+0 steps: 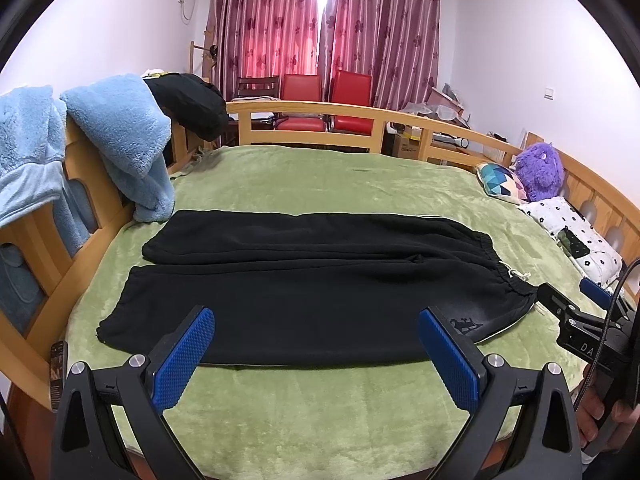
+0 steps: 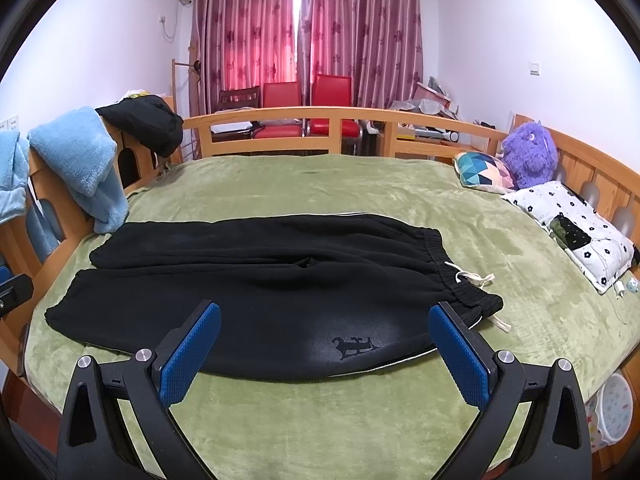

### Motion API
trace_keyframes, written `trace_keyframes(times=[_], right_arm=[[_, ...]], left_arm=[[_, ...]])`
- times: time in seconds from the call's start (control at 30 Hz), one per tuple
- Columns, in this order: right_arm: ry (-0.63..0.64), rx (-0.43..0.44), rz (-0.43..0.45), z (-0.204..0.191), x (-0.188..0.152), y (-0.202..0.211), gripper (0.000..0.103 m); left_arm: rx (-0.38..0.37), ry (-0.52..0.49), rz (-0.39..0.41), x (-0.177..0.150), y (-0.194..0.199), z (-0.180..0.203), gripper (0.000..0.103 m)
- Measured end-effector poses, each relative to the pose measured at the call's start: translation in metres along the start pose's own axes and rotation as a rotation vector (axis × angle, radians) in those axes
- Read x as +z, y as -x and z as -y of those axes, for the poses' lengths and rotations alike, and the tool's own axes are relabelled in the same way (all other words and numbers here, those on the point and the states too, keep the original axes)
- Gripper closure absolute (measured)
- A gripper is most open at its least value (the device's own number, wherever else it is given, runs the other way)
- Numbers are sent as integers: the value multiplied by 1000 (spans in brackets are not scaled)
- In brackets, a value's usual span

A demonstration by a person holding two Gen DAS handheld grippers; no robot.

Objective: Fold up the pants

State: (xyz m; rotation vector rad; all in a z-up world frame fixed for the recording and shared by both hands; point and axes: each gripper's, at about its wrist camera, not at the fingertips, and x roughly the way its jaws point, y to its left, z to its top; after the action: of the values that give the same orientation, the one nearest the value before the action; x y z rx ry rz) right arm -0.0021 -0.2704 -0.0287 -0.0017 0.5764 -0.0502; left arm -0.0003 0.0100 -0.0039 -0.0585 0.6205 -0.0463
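The pants [image 1: 304, 280] lie flat and unfolded across the middle of the frame on the green blanket [image 1: 320, 420], legs running to the left, waistband at the right with its white drawstring [image 2: 474, 278] loose beside it.

The left gripper [image 1: 316, 336] sits low at the bottom of its view, level, pointing across the bed. Its blue pads [image 1: 184, 360] are spread wide, nothing between them, above the near edge of the pants. At the right edge of that view the right gripper [image 1: 576, 312] reaches in toward the waistband corner, a hand [image 1: 604, 420] on its handle.

The right gripper [image 2: 324, 332] in its own view holds the same low, level pose. Its fingers are wide apart and empty, framing the near hip with the small printed logo [image 2: 354, 346].

Blue fleece [image 1: 120, 136] hangs on the rail at upper left; a purple plush [image 2: 528, 154] sits at right.
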Motion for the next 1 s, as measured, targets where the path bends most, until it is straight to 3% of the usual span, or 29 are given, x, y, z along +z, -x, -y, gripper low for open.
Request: trace_keyframes(times=[1.0], right_arm=[[2, -19, -5, 11, -4, -7, 1]], left_arm=[[-21, 13, 4, 3, -14, -1, 0]])
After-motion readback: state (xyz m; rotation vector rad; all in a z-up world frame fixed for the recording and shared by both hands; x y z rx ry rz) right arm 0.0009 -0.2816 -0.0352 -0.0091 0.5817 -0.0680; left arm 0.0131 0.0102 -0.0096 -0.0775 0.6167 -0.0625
